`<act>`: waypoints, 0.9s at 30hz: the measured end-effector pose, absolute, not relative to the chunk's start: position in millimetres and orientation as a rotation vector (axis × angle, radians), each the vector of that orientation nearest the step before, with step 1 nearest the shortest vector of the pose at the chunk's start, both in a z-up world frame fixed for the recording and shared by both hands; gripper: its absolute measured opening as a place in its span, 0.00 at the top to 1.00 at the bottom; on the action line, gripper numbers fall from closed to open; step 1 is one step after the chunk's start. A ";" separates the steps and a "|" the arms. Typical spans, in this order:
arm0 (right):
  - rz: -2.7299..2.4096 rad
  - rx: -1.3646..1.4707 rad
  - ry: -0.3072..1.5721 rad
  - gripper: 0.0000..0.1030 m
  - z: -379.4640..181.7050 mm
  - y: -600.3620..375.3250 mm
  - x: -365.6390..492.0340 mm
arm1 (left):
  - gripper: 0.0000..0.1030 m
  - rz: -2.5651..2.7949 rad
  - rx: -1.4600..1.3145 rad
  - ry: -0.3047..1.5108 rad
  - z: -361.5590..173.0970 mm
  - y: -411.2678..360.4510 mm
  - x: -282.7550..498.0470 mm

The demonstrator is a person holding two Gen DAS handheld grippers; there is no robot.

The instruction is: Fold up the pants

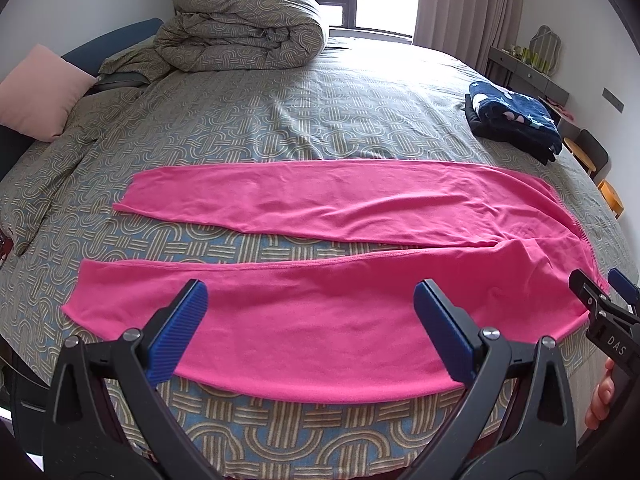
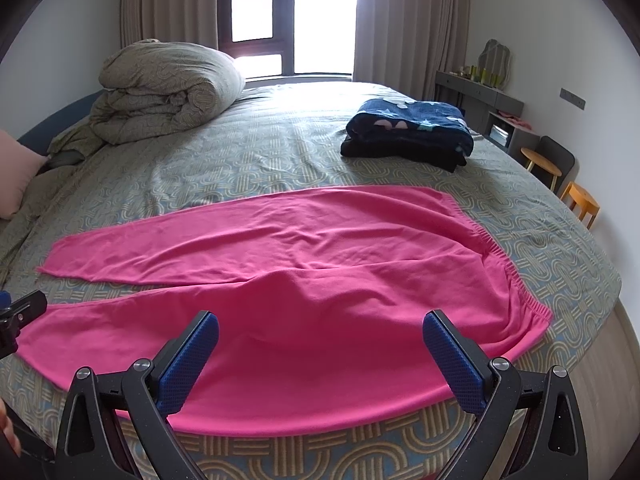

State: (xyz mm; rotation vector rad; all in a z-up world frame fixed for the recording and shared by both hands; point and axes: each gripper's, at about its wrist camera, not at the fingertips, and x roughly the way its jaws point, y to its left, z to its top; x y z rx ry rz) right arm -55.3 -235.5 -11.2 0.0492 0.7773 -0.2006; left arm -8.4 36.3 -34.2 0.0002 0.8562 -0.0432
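The jaws of both grippers are standing wide apart and gripping nothing. The left gripper [image 1: 310, 322] is hovering over the near leg of the pants [image 1: 340, 264], close to the near edge of the bed [image 1: 248, 120]. The right gripper [image 2: 320, 356] is hanging over the seat of the pants [image 2: 304, 280], also at the near edge; its tip is showing at the right rim of the left wrist view [image 1: 602, 294].

One pair of pink pants is lying spread flat along the near edge of the bed, its two legs pointing toward the left side with a narrow strip of bedcover showing between them, and the elastic waistband lying toward the right edge.

Elsewhere on the bed, one rolled duvet [image 2: 164, 88] is sitting at the far left corner, one pink pillow [image 1: 36, 92] is resting at the left edge, and one stack of folded dark clothes [image 2: 408, 132] with a star-patterned blue piece on top is lying near the far right edge, well apart from the pants.

Beside the bed's right edge, two wooden stools [image 2: 544, 166] are standing on the floor.
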 end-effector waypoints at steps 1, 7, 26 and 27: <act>-0.200 0.052 0.778 0.00 -11.9 -235.9 -55.5 | 0.01 -0.043 0.002 0.855 -33.9 36.0 -8.8; -0.193 0.060 0.785 0.00 -14.6 -237.1 -56.2 | 0.01 -0.045 0.013 0.849 -33.6 33.6 -10.6; -0.192 0.064 0.787 0.00 -14.9 -237.9 -56.6 | 0.01 -0.055 0.024 0.852 -34.1 33.2 -11.5; -0.192 0.065 0.786 0.00 -15.0 -237.8 -56.7 | 0.01 -0.056 0.026 0.852 -34.1 32.8 -11.3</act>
